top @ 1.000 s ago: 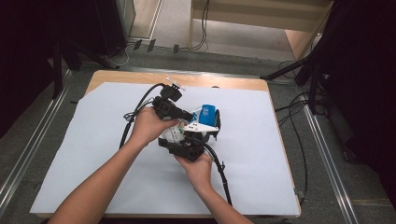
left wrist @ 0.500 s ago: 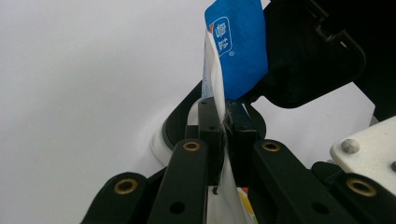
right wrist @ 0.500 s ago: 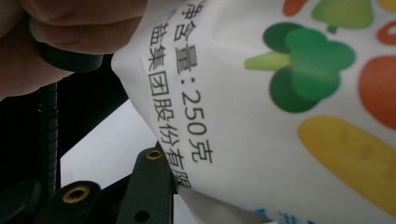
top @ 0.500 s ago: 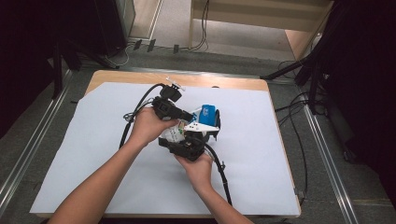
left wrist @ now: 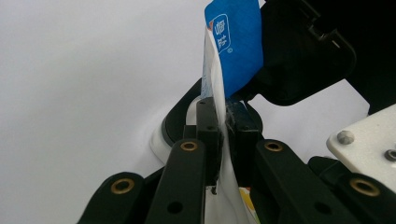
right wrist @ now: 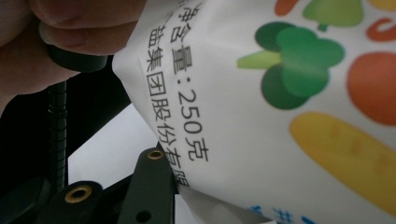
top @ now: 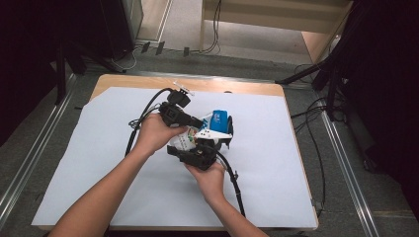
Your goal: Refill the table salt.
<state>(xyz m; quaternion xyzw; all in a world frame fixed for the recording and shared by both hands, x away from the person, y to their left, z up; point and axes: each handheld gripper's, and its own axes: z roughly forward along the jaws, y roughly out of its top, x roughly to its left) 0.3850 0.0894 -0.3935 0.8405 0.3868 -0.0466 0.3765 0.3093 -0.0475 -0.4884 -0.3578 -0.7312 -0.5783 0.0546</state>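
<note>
Clearly the left gripper [left wrist: 223,135] pinches the pouch's [left wrist: 233,51] edge; right gripper [top: 200,155] fingers clamp it (body side).

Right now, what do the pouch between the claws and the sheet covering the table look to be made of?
Pouch: thin plastic film, likely; printed, slightly glossy, and its edge flattens and creases between the left claw pads. Sheet: probably paper; matte white, lying flat, with the wooden table edge showing beyond it.

A wooden table [top: 148,81] has a big white sheet [top: 89,163] on top. The floor [top: 29,148] is grey. Black cables [top: 316,128] lie beside the table. Behind stands a pale wooden bench [top: 276,17].
</note>
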